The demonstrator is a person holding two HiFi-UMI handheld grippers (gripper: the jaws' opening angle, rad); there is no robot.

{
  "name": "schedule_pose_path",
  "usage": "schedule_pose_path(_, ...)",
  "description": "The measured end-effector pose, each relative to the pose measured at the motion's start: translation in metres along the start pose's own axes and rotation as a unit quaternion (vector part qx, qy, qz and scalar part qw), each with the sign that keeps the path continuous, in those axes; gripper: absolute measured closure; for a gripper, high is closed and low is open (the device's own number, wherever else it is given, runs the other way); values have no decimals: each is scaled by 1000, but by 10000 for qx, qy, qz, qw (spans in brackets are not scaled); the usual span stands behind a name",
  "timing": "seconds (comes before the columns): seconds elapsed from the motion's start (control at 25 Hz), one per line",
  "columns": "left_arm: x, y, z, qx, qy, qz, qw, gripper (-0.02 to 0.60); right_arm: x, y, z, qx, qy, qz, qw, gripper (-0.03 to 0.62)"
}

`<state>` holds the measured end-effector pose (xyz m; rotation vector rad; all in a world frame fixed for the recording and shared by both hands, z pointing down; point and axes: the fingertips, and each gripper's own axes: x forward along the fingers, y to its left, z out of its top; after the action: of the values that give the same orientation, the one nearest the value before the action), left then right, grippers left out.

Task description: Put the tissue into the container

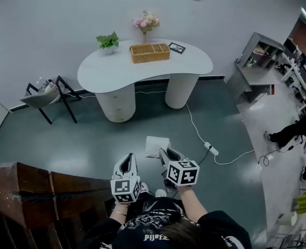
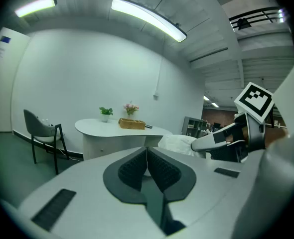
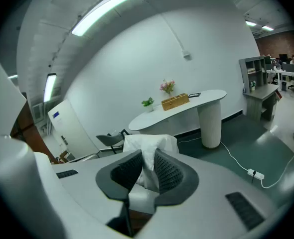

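A white tissue [image 3: 149, 153] is pinched between the dark ribbed pads of my right gripper [image 3: 146, 172], which is shut on it. The head view shows the same tissue [image 1: 156, 146] sticking out ahead of the right gripper [image 1: 166, 155], held over the grey-green floor. My left gripper [image 1: 126, 164] hangs beside it, shut with nothing between its pads [image 2: 135, 169]. A woven wicker container [image 1: 149, 52] stands on the far white table [image 1: 194, 62], well away from both grippers. It also shows in the right gripper view as a small basket [image 3: 175, 101].
On the table stand a green plant [image 1: 108, 41], a vase of pink flowers [image 1: 146, 23] and a small dark frame [image 1: 177, 48]. A chair [image 1: 45, 98] stands at the left. A white cable and power strip [image 1: 211, 149] lie on the floor. Dark wooden furniture [image 1: 33, 196] is close at my left.
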<state>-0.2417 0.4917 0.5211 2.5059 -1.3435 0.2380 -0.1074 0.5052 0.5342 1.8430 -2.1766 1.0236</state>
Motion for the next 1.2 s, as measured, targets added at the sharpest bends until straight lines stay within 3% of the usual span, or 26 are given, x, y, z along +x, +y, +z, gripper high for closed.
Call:
schedule_pose_path(0.52,20,11,-7,9,164,-293,9994,555,16,-1,-1,467,55,165,9988,491)
schedule_pose_path(0.8,41,16,-4,107,203,-163,9996,555,36,-21,13,483,60,207,9986,491)
schedule_pose_path(1.2,108,20,15,25,195,134,9997,555,88,-61,69,341,182,375,9985,491)
